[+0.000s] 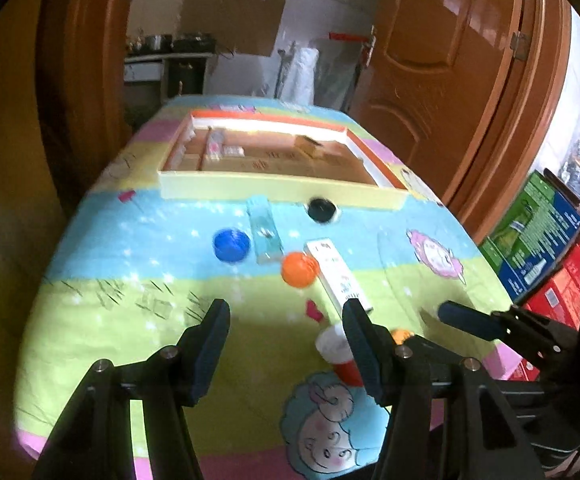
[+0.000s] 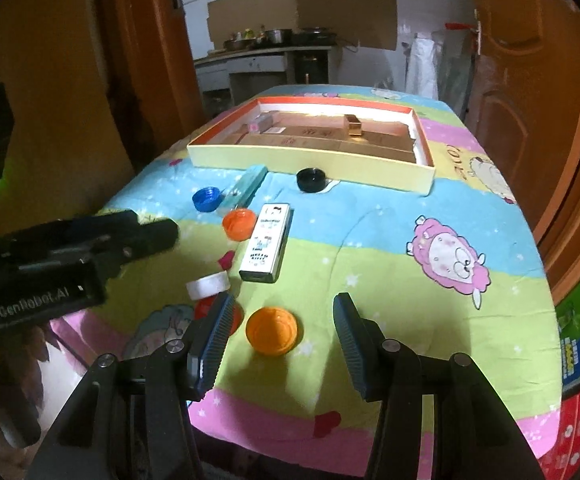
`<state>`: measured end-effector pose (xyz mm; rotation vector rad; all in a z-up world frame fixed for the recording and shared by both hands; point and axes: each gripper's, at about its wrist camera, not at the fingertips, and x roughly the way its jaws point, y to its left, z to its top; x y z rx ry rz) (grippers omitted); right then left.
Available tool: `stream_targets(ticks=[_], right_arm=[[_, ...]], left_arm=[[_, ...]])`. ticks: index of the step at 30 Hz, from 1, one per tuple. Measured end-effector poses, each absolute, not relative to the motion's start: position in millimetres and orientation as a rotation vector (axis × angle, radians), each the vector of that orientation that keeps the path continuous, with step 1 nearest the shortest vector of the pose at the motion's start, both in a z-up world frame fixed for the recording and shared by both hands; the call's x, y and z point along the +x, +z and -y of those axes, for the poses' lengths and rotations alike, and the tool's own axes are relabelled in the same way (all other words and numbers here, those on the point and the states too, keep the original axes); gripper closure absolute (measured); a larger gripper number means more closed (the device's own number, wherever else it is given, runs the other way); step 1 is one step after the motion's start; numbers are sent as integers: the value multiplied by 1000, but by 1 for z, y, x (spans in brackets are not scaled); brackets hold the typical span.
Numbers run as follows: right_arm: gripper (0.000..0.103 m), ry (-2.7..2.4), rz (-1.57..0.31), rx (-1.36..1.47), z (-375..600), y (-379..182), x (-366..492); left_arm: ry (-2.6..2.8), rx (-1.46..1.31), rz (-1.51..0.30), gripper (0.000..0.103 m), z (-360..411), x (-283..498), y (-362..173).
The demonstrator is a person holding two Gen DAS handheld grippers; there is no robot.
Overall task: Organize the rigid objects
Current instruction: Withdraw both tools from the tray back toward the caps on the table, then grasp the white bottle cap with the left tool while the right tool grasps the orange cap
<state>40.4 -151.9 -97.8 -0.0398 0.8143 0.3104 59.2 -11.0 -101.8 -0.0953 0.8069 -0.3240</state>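
Observation:
My right gripper is open just above the cloth, and an orange cap lies between its fingers untouched. To its left a white cap rests by a red cap, half hidden behind a finger. Farther off lie a white printed box, a second orange cap, a blue cap, a clear teal case and a black cap. My left gripper hangs open and empty, short of the second orange cap and the white box.
A shallow cream tray with an orange inner rim sits at the far end and holds a few small boxes. The cartoon-print cloth drops off at the near and right edges. Stacked cartons and a brown door stand to the right.

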Motion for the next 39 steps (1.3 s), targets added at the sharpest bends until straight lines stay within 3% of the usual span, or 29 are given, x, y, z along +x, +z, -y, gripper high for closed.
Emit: stream_targets(ticks=[25,26,28,30,35,39], right_arm=[[50,347,-856,-9,153,-119,43],[50,348,-858,-9,153,-120,43],[50,348,-859,-7,154,-120,44],[55,346,-859,-3,155,-121,44],[71,335,-863,-15,156,-121,44],[72,332,-862,-33,154,-121,42]], left_arm=[[-423,-134,-878,47,36,65,-130],[-423,-134,-875,49,36,65,-130],[-427,-141,-871,67,35,65,-132],[-451,-177,-873,72,34,65,-133],[-452,-169,-859,72,35,63,-133],[-446,-161,-846,73,35,60,-132]])
